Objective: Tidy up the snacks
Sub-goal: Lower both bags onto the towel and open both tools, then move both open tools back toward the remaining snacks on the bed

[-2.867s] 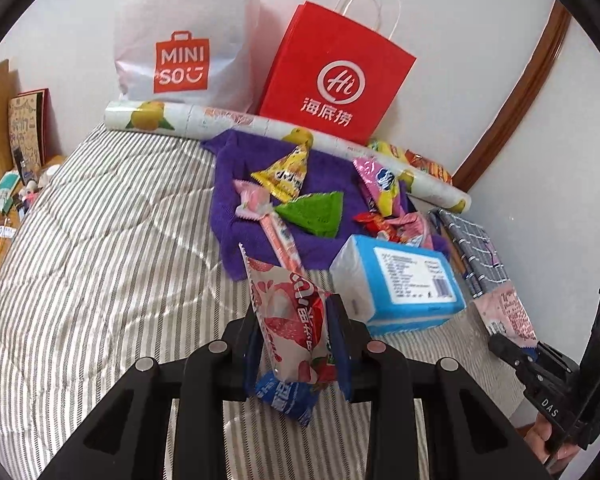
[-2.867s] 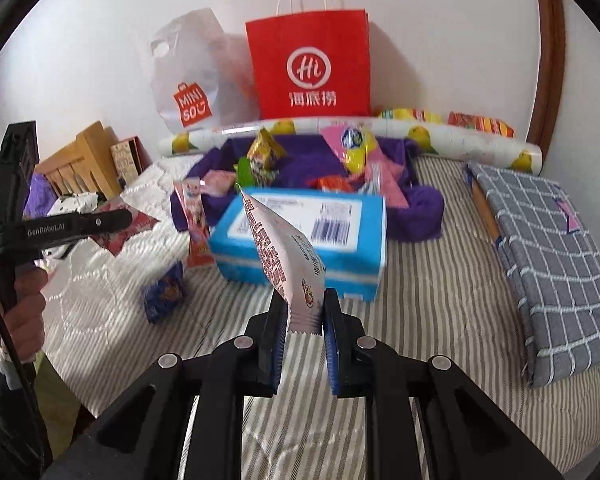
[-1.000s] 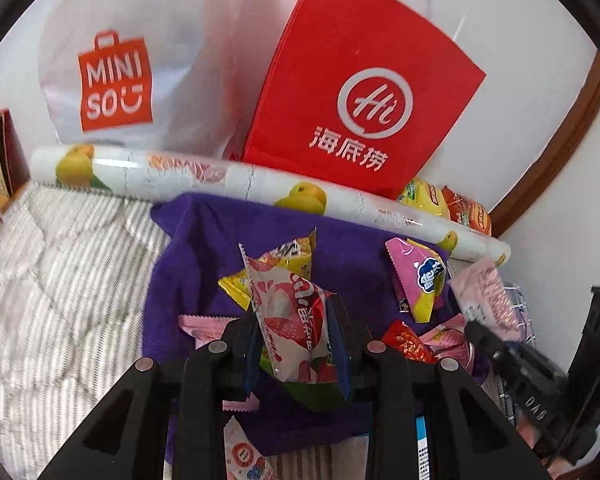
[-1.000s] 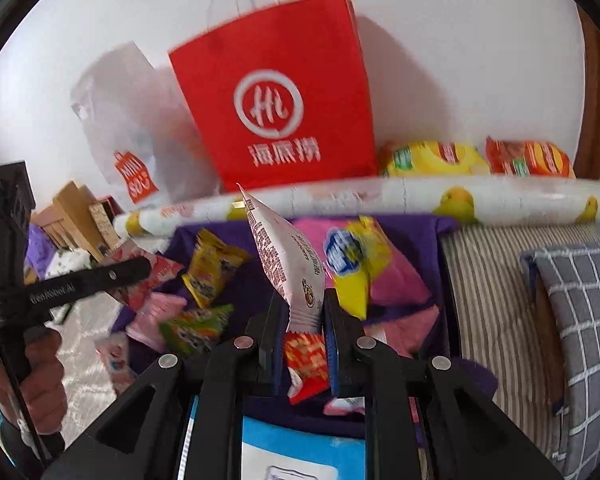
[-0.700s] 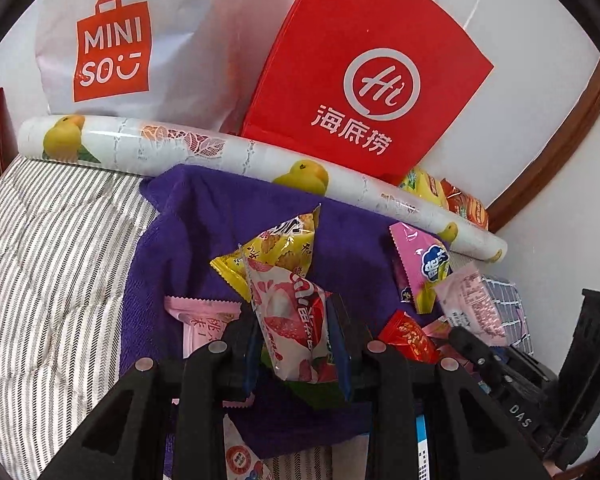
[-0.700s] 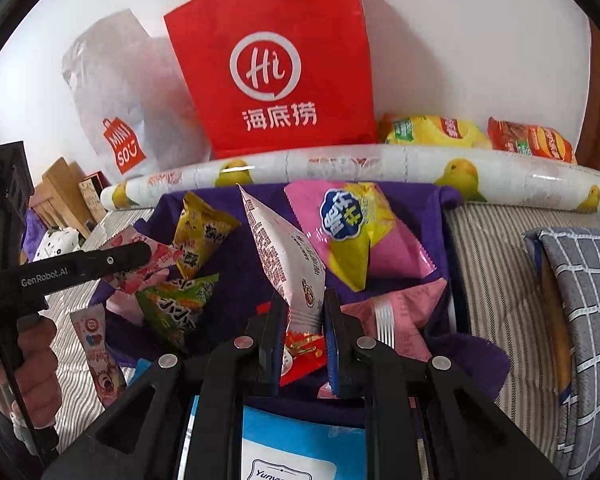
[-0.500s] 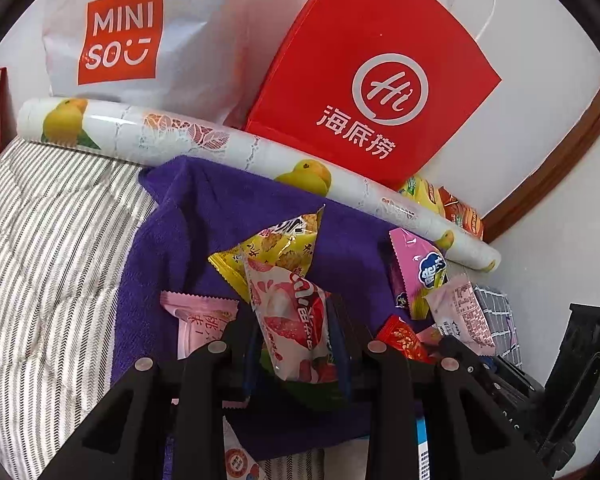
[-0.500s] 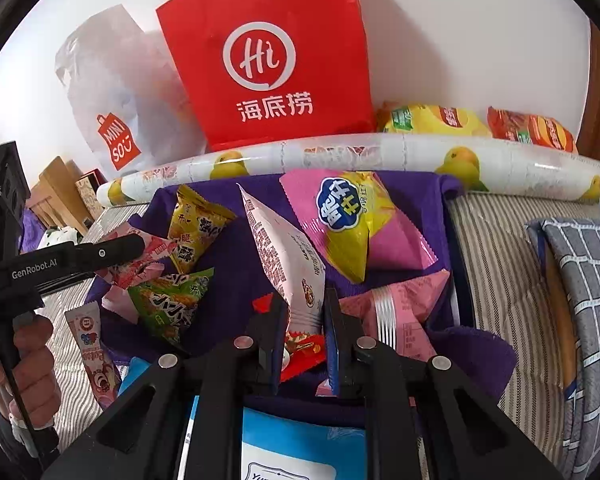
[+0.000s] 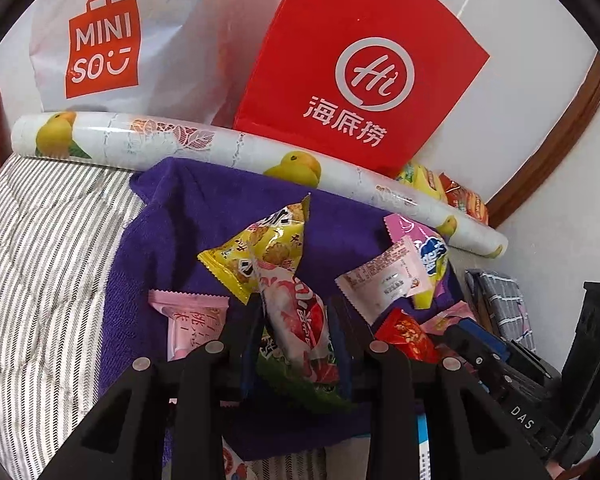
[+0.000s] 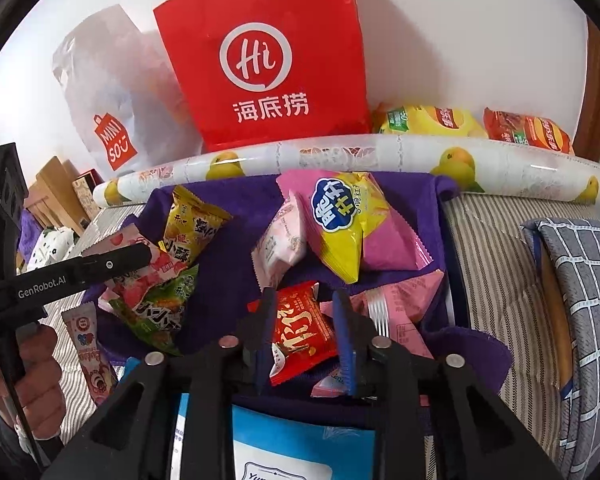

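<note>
Your left hand-held gripper (image 9: 296, 320) is spreading its jaws, with the strawberry-printed packet (image 9: 300, 316) upright between them. A thin gap seems to show at the right pad, though the angle is too poor to say whether either pad touches it. Your right hand-held gripper (image 10: 304, 320) is spreading too, with nothing pinched. The red packet (image 10: 300, 328) seen between its jaws lies flat on the purple towel (image 10: 228, 272) below.

The strawberry packet is a glossy, air-puffed pillow with crimped ends. Let go here, it lands on the slick green packet (image 9: 300, 392) and could skate off the towel's near edge onto the striped bed (image 9: 40, 240). A crimped seam might also catch a pad and drag the packet back as you withdraw.

The pale pink packet (image 10: 280, 240) leans loosely against the yellow-and-pink bag (image 10: 348, 220) near the towel's middle. Both are smooth film, so a nudge could topple them.

The towel is soft, bunched terry, which grips little and shifts under a push. Along its far edge lies a firm printed roll (image 9: 140, 144), with a stiff red paper bag (image 9: 360, 72) standing behind it.
</note>
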Tool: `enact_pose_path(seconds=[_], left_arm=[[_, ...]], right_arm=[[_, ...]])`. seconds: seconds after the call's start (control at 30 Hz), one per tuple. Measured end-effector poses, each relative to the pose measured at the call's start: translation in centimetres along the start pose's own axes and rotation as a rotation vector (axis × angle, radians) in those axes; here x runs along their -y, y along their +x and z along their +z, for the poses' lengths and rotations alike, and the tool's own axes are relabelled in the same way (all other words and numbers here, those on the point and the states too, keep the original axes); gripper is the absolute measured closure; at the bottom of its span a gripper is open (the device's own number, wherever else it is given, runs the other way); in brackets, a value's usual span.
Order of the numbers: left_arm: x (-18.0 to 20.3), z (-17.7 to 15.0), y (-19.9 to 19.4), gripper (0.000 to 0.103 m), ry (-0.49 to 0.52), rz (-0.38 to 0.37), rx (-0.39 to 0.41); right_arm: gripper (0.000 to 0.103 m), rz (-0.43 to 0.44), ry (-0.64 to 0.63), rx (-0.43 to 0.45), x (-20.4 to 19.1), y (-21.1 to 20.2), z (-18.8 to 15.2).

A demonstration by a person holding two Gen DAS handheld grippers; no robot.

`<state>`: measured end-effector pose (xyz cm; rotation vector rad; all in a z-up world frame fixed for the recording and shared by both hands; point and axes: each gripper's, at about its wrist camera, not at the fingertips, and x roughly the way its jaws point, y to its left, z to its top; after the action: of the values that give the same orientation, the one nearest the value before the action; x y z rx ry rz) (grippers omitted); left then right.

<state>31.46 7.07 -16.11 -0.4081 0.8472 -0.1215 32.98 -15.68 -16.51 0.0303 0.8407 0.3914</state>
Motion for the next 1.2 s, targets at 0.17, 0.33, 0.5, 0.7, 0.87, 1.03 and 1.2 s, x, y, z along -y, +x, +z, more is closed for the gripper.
enact_pose_path(seconds=[0.17,0.33,0.5,0.7,0.87,1.03,1.2], left_arm=[[-0.2,0.1,-0.7,0.048,-0.003,0.000,0.031],[-0.8,0.4,-1.3,0.047,-0.033,-0.009,0.047],[-1.3,0.7,-1.9,0.047,-0.058,0.006,0.072],[-1.1,0.9,-4.2,0.039,-0.030,0.033,0.140],[-1.8,0.7,-6.2,0.039,-0.012,0.104,0.167],[-3.8,-0.9,-7.5,0.039,0.002,0.166,0.134],[-5.9,-2.5,-9.1,0.039,0.035,0.261,0.110]], right_arm=[[0.058,-0.010,-0.021,0.036,-0.4,-0.8,0.1],[0.052,0.011,-0.007,0.059,-0.3,-1.5,0.1],[0.052,0.044,-0.007,0.093,-0.7,-2.1,0.0],[0.052,0.074,-0.034,0.135,-2.3,-3.7,-0.7],[0.052,0.124,-0.071,0.130,-5.6,-5.1,-2.7],[0.065,0.173,-0.111,0.047,-8.7,-5.5,-4.6],[0.065,0.193,-0.154,0.000,-12.2,-5.1,-6.0]])
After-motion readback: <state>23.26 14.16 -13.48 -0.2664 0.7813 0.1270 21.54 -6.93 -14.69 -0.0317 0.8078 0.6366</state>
